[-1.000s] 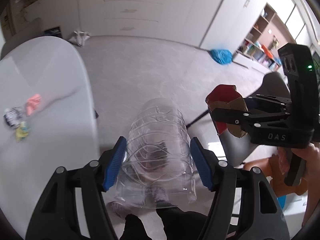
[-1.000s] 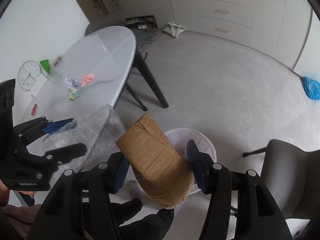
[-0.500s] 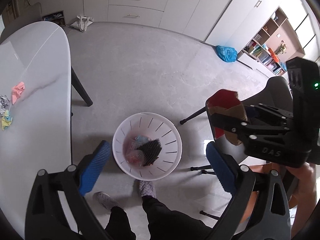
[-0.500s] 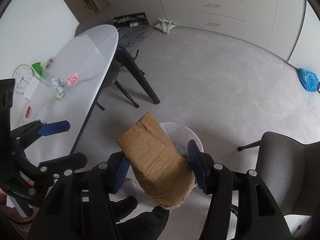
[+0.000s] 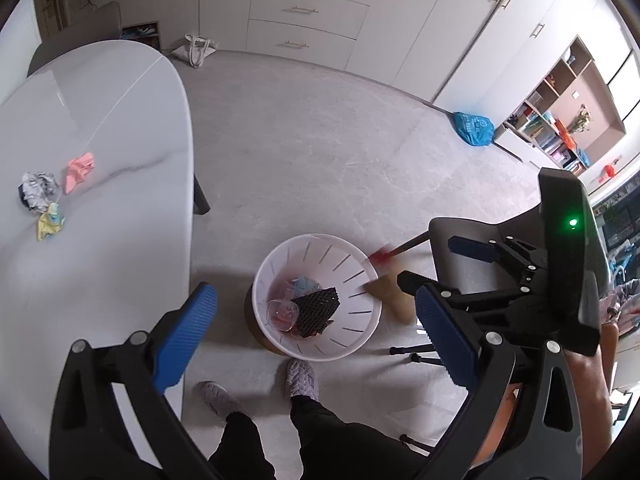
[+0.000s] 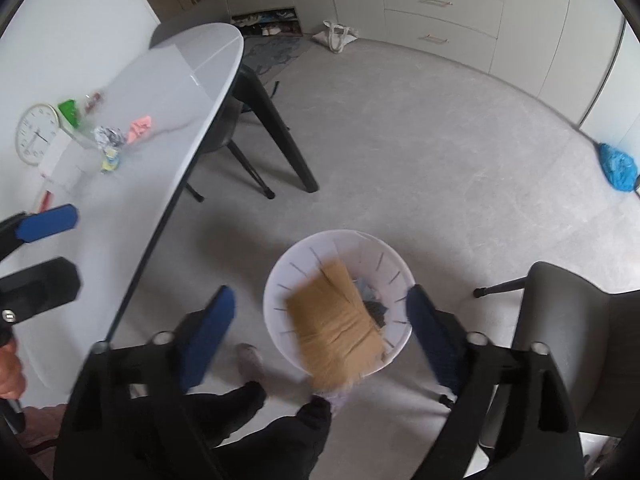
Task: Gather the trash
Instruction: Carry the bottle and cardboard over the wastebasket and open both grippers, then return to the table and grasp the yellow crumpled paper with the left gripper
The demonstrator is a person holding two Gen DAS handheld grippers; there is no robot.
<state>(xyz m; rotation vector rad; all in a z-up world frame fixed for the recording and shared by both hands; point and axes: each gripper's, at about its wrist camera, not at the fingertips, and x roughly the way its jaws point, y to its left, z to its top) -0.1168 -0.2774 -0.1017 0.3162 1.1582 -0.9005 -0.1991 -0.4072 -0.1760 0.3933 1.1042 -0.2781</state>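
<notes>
The right gripper [image 6: 320, 320] has just been opening its jaws; they are standing wide, holding nothing. The cardboard [image 6: 338, 322], blurred, is lying over the bin [image 6: 276, 280] at lower centre, free of the pads. The left gripper [image 5: 316, 332] is standing wide and empty too. Paper scraps [image 5: 48, 192] are lying on the table [image 5: 120, 120] at left.

Crumpled scraps [image 5: 46, 192] lie on the white table [image 5: 120, 240]; bin [image 5: 320, 344] on the floor [image 5: 320, 140].

text: none legible | clock [image 6: 37, 135] numerals: perhaps present, too blurred
</notes>
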